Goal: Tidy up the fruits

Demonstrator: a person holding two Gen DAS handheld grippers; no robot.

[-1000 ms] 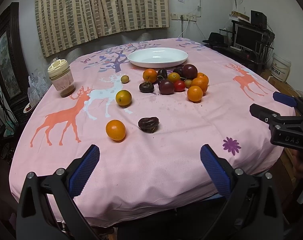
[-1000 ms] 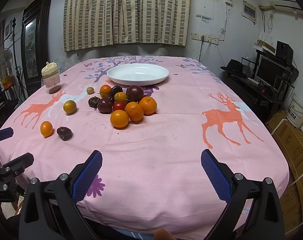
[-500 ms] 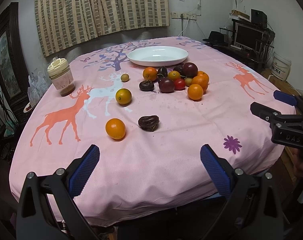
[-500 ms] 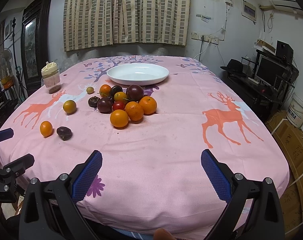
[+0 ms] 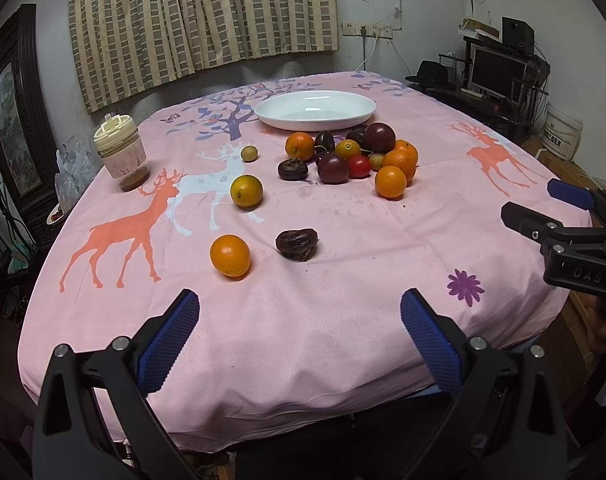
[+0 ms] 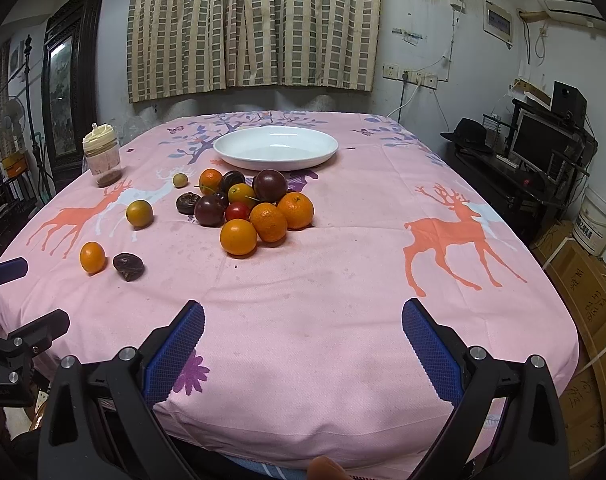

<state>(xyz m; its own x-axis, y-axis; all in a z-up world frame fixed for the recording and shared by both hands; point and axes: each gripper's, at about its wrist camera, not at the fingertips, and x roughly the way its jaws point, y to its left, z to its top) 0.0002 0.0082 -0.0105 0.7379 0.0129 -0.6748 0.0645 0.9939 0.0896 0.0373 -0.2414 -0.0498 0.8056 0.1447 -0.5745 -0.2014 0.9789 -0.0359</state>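
A pile of fruit point(image 5: 355, 156) point(image 6: 247, 208), oranges, dark plums and a red tomato, lies on the pink tablecloth in front of an empty white plate point(image 5: 315, 110) point(image 6: 275, 148). Apart from the pile lie an orange point(image 5: 230, 255) point(image 6: 92, 257), a wrinkled dark fruit point(image 5: 297, 243) point(image 6: 128, 266), a yellow-green citrus point(image 5: 246, 191) point(image 6: 139, 213) and a small pale fruit point(image 5: 248, 153) point(image 6: 179, 179). My left gripper point(image 5: 299, 332) is open and empty at the near table edge. My right gripper point(image 6: 303, 340) is open and empty, also at the near edge.
A lidded jar point(image 5: 121, 152) point(image 6: 102, 156) stands at the far left of the table. A desk with a monitor point(image 6: 539, 148) and cardboard boxes point(image 6: 591, 300) stand to the right. A dark cabinet point(image 6: 69, 80) stands left.
The left view has crept slightly closer to the table. The right gripper has barely moved. Both stay open.
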